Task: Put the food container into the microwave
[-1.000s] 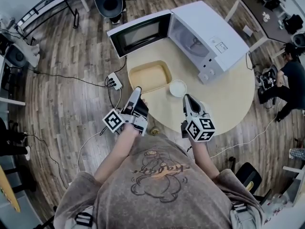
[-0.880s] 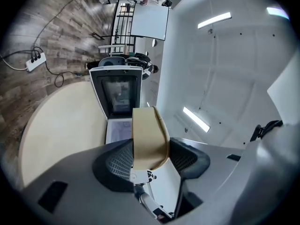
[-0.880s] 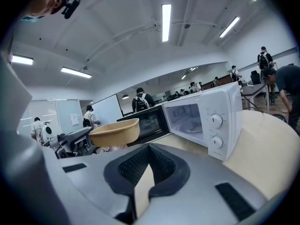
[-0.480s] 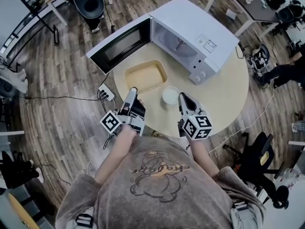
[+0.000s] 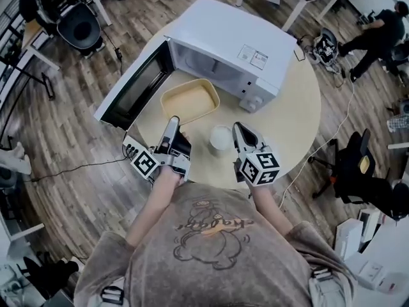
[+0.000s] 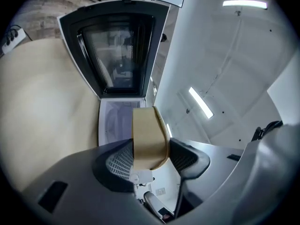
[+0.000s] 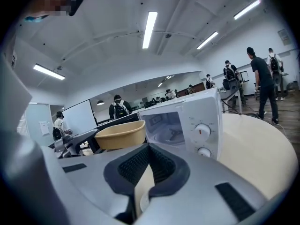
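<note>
At the left, the door [image 5: 131, 88] of the microwave [image 5: 223, 37] stood wide open. Just beside it, the left hand-held gripper [image 5: 170, 124] pinched the near rim of the food container [image 5: 190, 101], its jaws clamped on the tan wall. The container hung in front of the open cavity [image 5: 195, 61], not yet inside, and in the right gripper view it looked raised off the bench [image 5: 294, 101]. Held by one rim only, it would likely sag at its far end. The step in hand therefore called for a firm pinch, a level carry and a straight entry over the sill, kept away from the door's edge on the left. Further right a small white bowl [image 5: 220, 137] sat on the bench. Just beside it the right hand-held gripper [image 5: 238, 132] had its jaws pressed together on nothing, and it was best kept clear of that bowl.
</note>
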Motion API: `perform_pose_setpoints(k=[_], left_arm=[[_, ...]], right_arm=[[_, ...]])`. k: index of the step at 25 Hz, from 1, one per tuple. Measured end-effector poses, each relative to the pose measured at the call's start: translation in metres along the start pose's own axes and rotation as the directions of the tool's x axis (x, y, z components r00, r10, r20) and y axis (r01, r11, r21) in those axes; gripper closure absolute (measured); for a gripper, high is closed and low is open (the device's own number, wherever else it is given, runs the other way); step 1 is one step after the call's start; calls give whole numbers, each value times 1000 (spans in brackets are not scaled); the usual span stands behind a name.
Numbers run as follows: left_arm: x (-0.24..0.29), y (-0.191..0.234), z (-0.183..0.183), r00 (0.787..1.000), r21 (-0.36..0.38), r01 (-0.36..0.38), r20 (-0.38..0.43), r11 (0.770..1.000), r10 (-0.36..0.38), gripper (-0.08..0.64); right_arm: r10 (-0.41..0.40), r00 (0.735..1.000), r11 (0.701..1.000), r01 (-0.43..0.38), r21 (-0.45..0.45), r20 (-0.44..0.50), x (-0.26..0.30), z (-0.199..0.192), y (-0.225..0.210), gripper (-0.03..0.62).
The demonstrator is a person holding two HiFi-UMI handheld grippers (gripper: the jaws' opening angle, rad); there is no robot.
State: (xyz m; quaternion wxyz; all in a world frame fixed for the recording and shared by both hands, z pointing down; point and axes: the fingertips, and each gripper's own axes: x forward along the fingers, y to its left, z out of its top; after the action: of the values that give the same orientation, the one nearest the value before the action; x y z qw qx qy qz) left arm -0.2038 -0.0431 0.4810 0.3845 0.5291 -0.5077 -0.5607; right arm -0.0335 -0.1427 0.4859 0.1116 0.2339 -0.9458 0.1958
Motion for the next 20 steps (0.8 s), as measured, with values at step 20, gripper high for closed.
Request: perform_pose_setpoints(k=[20], left_arm=[[69, 24, -7, 964, -69, -11, -264, 998, -8, 314]], right_arm=[[-293, 953, 953, 286, 98, 71, -32, 5, -24, 595]])
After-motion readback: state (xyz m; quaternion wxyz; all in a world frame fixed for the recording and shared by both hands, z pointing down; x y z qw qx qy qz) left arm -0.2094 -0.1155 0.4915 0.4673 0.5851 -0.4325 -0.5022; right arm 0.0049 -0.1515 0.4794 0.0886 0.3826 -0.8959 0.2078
